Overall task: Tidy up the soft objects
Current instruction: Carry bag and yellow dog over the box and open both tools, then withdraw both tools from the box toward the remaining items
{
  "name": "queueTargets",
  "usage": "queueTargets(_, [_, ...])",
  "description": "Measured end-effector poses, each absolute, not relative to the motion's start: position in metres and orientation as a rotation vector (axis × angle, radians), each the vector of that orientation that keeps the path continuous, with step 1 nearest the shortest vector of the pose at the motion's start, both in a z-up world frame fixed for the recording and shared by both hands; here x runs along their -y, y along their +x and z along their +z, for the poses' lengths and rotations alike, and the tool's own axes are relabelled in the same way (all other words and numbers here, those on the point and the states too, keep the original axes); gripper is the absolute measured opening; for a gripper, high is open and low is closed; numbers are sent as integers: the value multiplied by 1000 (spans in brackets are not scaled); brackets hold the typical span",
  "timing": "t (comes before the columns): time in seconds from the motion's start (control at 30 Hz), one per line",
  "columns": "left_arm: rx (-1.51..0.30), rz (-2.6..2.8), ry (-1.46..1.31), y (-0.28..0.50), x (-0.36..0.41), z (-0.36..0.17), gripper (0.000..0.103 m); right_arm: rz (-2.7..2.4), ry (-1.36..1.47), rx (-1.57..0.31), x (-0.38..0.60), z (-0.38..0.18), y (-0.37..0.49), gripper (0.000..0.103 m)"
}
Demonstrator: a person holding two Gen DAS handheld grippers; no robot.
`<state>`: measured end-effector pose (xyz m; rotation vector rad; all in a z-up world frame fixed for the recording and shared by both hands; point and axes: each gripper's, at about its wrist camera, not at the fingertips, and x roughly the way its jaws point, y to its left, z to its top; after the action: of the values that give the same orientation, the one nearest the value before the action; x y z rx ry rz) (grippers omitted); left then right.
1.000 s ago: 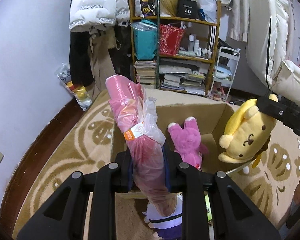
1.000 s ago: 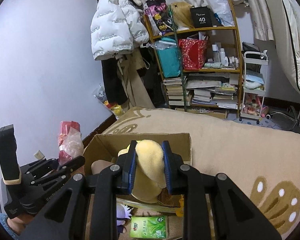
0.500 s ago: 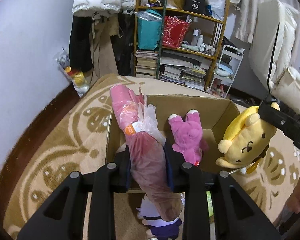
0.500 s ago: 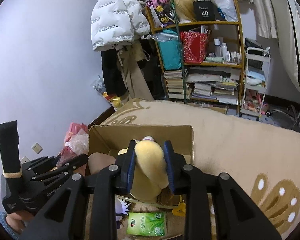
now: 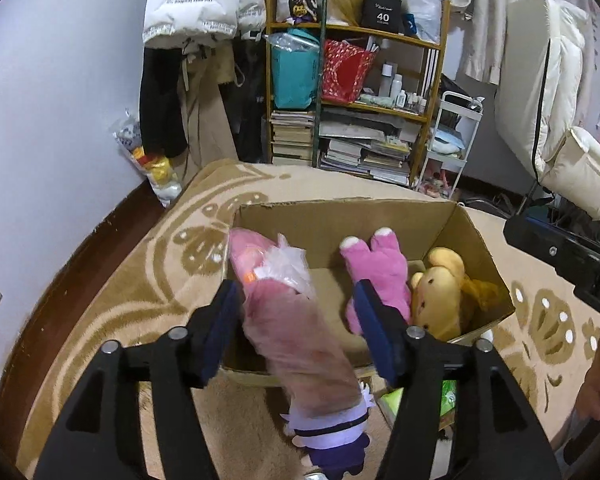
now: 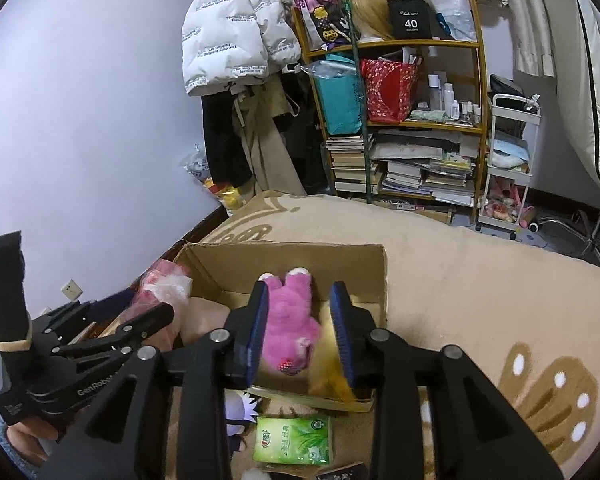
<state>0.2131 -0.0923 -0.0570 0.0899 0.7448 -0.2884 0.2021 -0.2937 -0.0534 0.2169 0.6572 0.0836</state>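
Note:
An open cardboard box (image 5: 340,216) (image 6: 284,256) stands on the beige rug. My left gripper (image 5: 300,308) is open above its near edge; a pink bagged soft toy (image 5: 292,320) lies blurred between the spread jaws, tipping into the box. A magenta plush (image 5: 380,276) (image 6: 290,320) lies inside the box. A yellow plush (image 5: 440,296) lies at the box's right side; its blurred yellow part (image 6: 328,372) shows by my right jaw. My right gripper (image 6: 302,316) is open over the box.
A purple and white doll (image 5: 332,440) and a green tissue pack (image 6: 294,440) lie on the rug in front of the box. A cluttered shelf (image 5: 356,100), a white cart (image 5: 452,140) and hanging coats (image 5: 196,40) stand behind.
Both grippers opened. The yellow plush dropped from the right gripper into the box. The pink bagged toy is released from the left gripper and falling towards the box.

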Motion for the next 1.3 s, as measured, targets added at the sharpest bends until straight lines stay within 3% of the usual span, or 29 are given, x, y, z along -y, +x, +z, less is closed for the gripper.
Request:
queueTargets(0.07, [-736,-284,99,210,92,-54,70,82,223,-654,294,-53,201,57])
queueTargets(0.23, [-744,-261,92,203,85,-51,88,88,248,-666,296,-53,198,72])
queueTargets(0.4, [-773,-246,80,195,75,-49,91,92,290,-691,297,-55,187,91])
queueTargets(0.57, [-779,-220,66,182,65,-45,99,87,336,-757,298,-63,172,103])
queueTargets(1.3, [-978,-249,79,155,55,-79,99,49,400,-983,300,-92,140,103])
